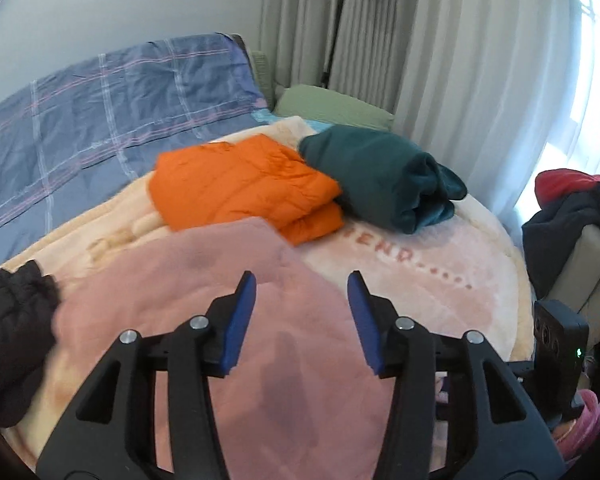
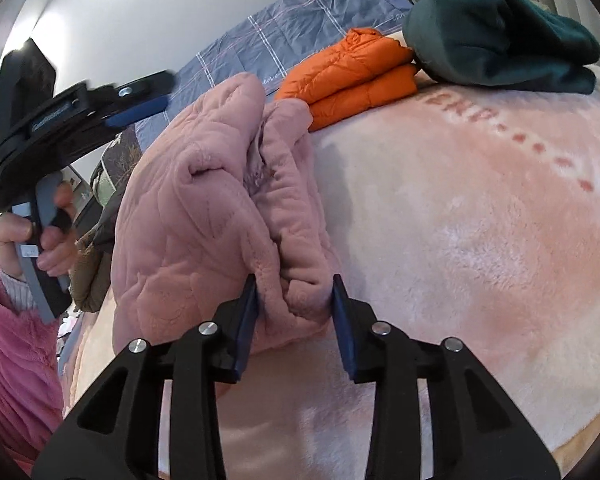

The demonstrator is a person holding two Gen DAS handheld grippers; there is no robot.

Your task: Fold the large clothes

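1. The pink quilted fleece garment [image 2: 204,208] lies bunched on the peach plush blanket [image 2: 480,260] covering the bed, just in front of a folded orange puffer jacket [image 2: 352,76] and a folded dark green fleece [image 2: 496,28].
2. The right gripper [image 2: 294,300] has a thick fold of it between its pads; whether they are pressing on it I cannot tell.
3. The left gripper [image 1: 302,304] hangs spread and empty above the pink cloth.
4. It looks soft, bulky, limp and light; it will likely sag, so take hems or corners, not the puffy middle.
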